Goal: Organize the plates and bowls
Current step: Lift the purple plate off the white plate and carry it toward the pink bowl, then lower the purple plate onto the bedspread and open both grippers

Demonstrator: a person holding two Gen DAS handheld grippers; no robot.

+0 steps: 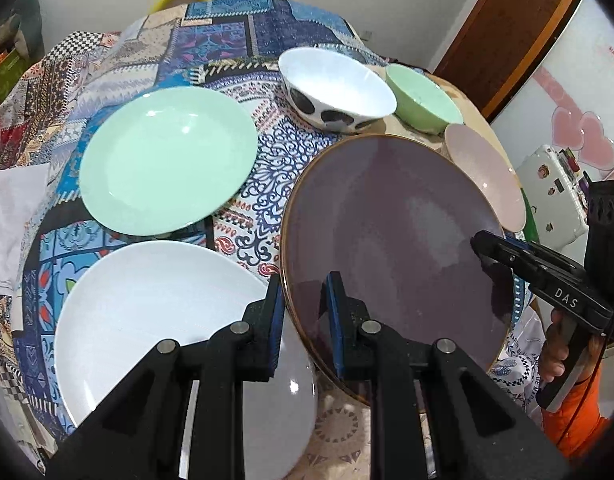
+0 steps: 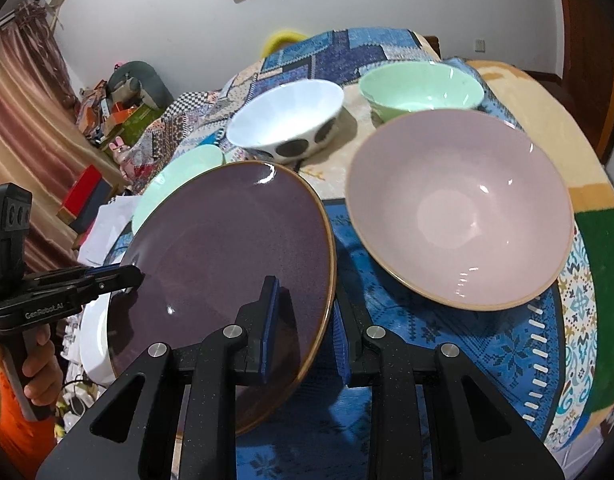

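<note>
The left gripper [image 1: 303, 300] was clamped on one rim of the purple plate [image 1: 387, 232], and the right gripper [image 2: 303, 320] pinched the opposite rim, so the plate hung tilted between them above the table [image 1: 275, 184]. Just beside its lower edge lay the white plate [image 1: 147, 320], with the mint plate [image 1: 167, 160] beyond. Farther off stood the pink bowl [image 2: 459, 208], the spotted bowl [image 2: 287, 120] and the green bowl [image 2: 419, 88].
</note>
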